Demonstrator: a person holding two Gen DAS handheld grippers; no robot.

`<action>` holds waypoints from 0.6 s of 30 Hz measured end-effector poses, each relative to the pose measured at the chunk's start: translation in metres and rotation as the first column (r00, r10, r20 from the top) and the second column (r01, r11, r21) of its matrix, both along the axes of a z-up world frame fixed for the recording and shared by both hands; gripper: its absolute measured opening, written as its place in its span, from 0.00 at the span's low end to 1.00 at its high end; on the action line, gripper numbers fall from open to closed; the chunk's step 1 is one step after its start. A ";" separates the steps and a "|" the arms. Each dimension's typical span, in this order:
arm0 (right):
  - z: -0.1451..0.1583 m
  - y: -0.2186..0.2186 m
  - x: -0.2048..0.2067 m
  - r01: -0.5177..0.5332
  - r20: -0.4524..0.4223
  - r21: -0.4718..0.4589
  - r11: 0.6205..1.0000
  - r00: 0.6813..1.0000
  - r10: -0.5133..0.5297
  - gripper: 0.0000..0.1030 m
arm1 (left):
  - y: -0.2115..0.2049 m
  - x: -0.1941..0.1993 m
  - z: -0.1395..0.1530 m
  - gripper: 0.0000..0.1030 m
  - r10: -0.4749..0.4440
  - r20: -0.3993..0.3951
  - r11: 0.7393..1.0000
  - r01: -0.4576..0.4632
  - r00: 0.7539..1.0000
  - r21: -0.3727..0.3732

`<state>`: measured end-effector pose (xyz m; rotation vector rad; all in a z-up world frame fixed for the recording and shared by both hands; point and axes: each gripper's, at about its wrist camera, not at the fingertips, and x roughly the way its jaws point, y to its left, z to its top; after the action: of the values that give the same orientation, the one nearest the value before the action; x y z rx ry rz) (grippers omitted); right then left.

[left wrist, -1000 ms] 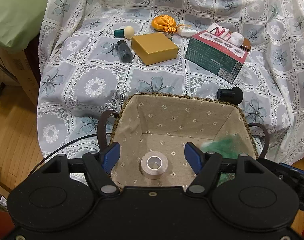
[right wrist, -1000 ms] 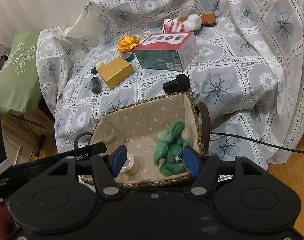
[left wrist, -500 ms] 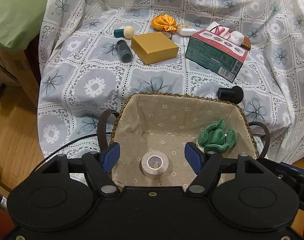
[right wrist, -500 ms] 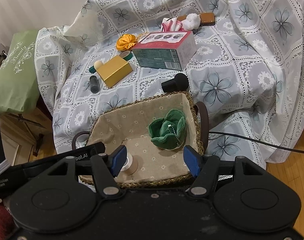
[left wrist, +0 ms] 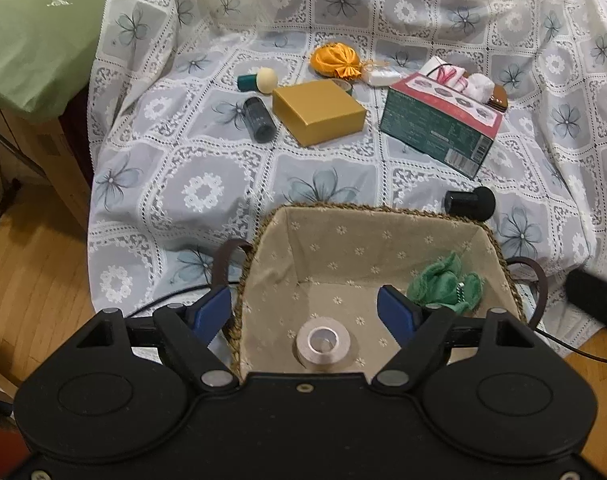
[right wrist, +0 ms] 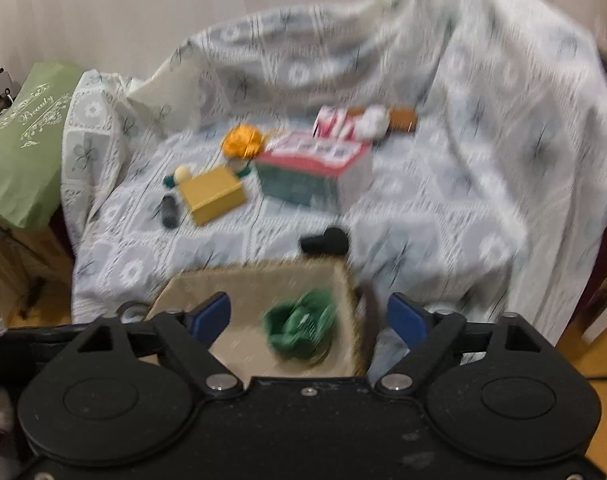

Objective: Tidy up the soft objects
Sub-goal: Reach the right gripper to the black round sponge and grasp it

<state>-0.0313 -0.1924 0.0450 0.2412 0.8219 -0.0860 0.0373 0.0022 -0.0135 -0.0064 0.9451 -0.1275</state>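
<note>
A fabric-lined woven basket (left wrist: 367, 220) (right wrist: 259, 276) sits at the near edge of the cloth-covered surface. A green soft toy (left wrist: 443, 286) (right wrist: 299, 326) lies in its right side, next to a tape roll (left wrist: 323, 340). My left gripper (left wrist: 307, 312) is open and empty, hovering over the basket's near side. My right gripper (right wrist: 307, 314) is open and empty above the basket; its view is blurred. An orange fabric pouch (left wrist: 335, 60) (right wrist: 241, 140) and a white soft ball (left wrist: 479, 84) (right wrist: 373, 120) lie at the back.
On the cloth lie a yellow box (left wrist: 317, 112), a green-and-red carton (left wrist: 439, 124), a dark bottle (left wrist: 259, 120), a green-capped puff (left wrist: 259, 80) and a black cylinder (left wrist: 469, 202). A green bag (left wrist: 31, 28) stands at the left. Wooden floor lies below.
The green toy dropped from my right gripper into the basket and settled at its right side. My right gripper has pulled back and tilted up quickly. The left gripper has barely moved.
</note>
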 end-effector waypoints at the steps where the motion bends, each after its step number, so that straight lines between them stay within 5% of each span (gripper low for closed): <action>1: 0.003 0.000 0.000 0.003 0.023 -0.029 1.000 1.000 -0.003 0.97 | 0.001 0.001 0.000 0.77 0.002 0.007 1.000 -0.002 1.000 0.007; 9: 0.008 -0.017 0.009 0.073 0.155 -0.016 0.997 0.985 -0.070 1.00 | 0.001 0.019 -0.007 0.81 0.003 0.008 0.999 -0.004 1.000 0.052; 18: -0.027 -0.028 0.055 0.055 0.038 -0.017 0.998 0.998 -0.054 0.97 | -0.007 0.044 -0.016 0.81 -0.017 -0.025 0.997 0.019 1.000 0.073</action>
<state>0.0233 -0.2205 0.0180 0.2472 0.7768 -0.1395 0.0813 -0.0049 -0.0294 0.0682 0.9734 -0.1094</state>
